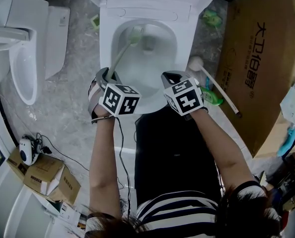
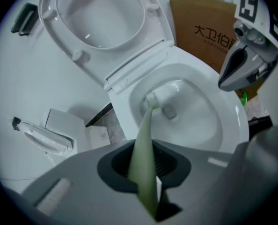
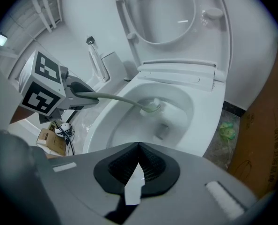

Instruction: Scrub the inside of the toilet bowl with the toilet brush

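Pale green long-handled toilet brush point(image 1: 119, 57): its bristle head is down inside the white ceramic toilet bowl point(image 1: 108, 48), against the back wall above the drain opening. The handle slants up and back toward you over the front-left part of the rim.

Your left gripper point(image 1: 108, 76) is pinching the upper end of that handle. In the left gripper view the green shaft point(image 2: 146, 144) runs straight out between the closed-in jaws toward the bowl point(image 2: 232, 125). The right gripper view shows the same from the side: the left gripper point(image 3: 78, 93), the curved handle point(image 3: 122, 100) and the head down in the bowl's basin point(image 3: 209, 121).

Your right gripper point(image 1: 173, 78) hangs over the front-right rim, just beside the left one and apart from the brush. Its jaws are drawn together with only a thin pale slit between them, and nothing is held.

White plastic seat and lid point(image 2: 101, 18) stand raised behind the bowl.

Around it: grey marbled floor tiles point(image 1: 73, 98). A large brown printed cardboard box point(image 1: 259, 68) stands to the right of the toilet. A white stick with a round head point(image 1: 212, 83) lies on the floor between box and bowl. A second white ceramic fixture point(image 1: 23, 58) is to the left, and small brown cartons point(image 1: 48, 177) sit near your left side.
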`<state>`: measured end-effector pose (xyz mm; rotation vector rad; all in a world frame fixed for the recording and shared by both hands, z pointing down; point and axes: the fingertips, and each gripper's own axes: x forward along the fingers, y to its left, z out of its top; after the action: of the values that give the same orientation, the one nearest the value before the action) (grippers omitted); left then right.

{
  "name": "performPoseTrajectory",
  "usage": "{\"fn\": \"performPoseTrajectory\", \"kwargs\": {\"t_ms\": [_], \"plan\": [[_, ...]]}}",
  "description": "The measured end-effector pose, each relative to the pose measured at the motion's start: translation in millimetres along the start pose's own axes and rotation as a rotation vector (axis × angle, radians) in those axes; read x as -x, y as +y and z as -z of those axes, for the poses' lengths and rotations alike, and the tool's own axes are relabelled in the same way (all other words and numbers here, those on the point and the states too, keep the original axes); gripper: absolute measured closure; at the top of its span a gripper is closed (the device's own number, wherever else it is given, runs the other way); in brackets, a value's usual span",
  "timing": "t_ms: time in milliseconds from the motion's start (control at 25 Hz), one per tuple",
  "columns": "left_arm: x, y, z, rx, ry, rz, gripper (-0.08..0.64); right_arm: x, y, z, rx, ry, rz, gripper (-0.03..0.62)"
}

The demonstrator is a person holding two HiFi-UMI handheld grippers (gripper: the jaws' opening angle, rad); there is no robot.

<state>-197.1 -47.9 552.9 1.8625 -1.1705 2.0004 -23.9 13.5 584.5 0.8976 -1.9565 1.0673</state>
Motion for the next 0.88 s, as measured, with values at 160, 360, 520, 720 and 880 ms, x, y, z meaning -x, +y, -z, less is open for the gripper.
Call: {"fn": "performPoseTrajectory", "kwargs": {"t_ms": [160, 360, 520, 720, 880], "plan": [[3, 7, 12, 0.002, 0.024, -0.024, 0.56, 0, 4, 1, 0.012, 0.007, -0.001, 0.595], [8, 14, 34, 0.016, 0.075, -0.028, 0.56, 1, 10, 2, 0.021, 0.01, -0.005, 0.595], [12, 15, 50, -0.033, 0.128, -0.025, 0.56, 3, 15, 0, 0.037, 0.01, -0.006, 0.595], [17, 9, 67, -0.115, 0.19, -0.017, 0.56, 4, 27, 0, 0.051, 0.008, -0.019, 0.595], [22, 4, 76, -0.152, 0.227, 0.003, 0.56, 4, 35, 3, 0.067, 0.014, -0.027, 0.595]]}}
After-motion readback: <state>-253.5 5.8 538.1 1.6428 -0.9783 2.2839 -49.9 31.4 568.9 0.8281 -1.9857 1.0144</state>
